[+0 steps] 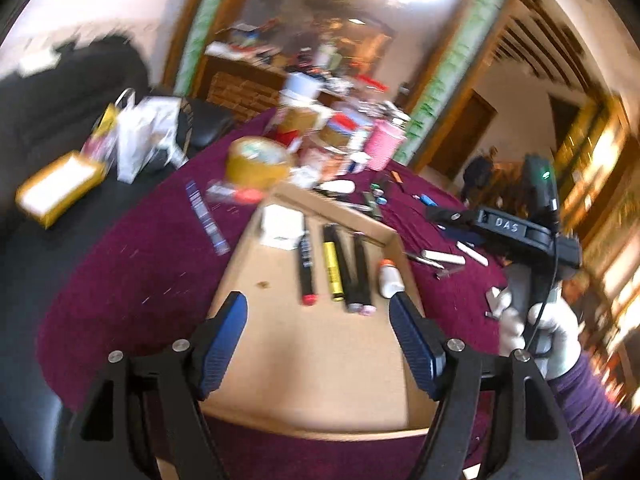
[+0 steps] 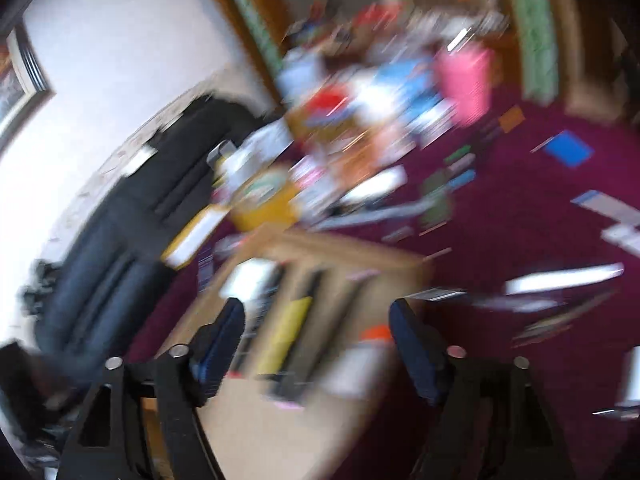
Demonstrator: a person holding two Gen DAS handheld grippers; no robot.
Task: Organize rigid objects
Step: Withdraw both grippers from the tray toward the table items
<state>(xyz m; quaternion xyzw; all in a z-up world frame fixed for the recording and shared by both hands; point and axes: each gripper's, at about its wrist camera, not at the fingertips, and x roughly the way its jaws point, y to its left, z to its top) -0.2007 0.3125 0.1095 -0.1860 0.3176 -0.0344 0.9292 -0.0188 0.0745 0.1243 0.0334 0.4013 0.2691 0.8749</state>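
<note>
Both claws gape empty: left gripper [image 1: 318, 316], right gripper [image 2: 318, 322]. Markers, including the yellow highlighter [image 1: 333, 270], lie in the shallow cardboard tray [image 1: 394, 240]. Next, probably: fetch loose white stick [image 1: 444, 257] at 3 o'clock.

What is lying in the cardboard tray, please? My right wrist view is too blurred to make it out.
Observer: Four markers lie side by side in the cardboard tray, one of them a yellow highlighter.
Operator: And the white blob beside them?
Observer: A small white bottle with an orange cap, next to the tray's right wall.
Operator: Is the left hand-held gripper holding anything?
Observer: No, the left hand-held gripper is open and empty, above the tray.
</note>
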